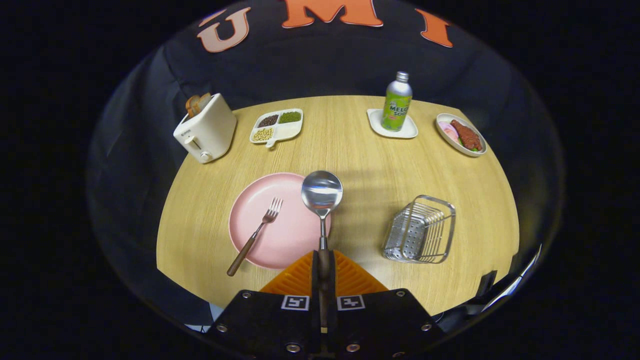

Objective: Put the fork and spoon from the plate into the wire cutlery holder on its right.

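Wooden table (360,165) bears a soda bottle (397,102); jaws clench the spoon (322,200) over the plate (280,220).

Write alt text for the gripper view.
The gripper is shut on the spoon handle, bowl raised over the pink plate. The fork lies on the plate; the wire cutlery holder stands to its right.

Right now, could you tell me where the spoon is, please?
The spoon is clamped by its handle in the gripper, its bowl held up over the pink plate's right edge, left of the wire cutlery holder.
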`<state>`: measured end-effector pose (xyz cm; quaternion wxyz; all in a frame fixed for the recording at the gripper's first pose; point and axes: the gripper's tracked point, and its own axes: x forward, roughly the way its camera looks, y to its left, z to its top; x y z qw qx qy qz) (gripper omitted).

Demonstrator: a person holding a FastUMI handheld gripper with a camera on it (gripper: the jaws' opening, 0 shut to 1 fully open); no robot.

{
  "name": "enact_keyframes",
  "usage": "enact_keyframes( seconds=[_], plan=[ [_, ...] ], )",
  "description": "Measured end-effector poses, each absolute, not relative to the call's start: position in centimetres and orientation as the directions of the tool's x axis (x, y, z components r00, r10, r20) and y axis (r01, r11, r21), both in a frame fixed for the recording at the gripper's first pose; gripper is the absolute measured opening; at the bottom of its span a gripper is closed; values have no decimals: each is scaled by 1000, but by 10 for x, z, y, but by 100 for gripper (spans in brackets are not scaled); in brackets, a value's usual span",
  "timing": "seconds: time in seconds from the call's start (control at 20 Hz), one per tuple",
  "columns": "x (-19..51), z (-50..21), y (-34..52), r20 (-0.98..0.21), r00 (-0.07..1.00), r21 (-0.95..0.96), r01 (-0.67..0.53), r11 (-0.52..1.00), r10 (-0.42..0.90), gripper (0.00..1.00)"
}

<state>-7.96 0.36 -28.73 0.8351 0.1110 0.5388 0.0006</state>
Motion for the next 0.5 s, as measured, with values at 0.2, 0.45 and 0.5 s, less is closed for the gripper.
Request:
enact_keyframes(
  seconds=[0.2,0.45,0.5],
  plan=[
    [-90,-266,-39,-893,448,153,196,969,50,6],
    [-110,-268,-84,-921,390,103,269,957,-10,6],
    [-110,-267,-87,-925,381,113,275,955,0,6]
  ],
)
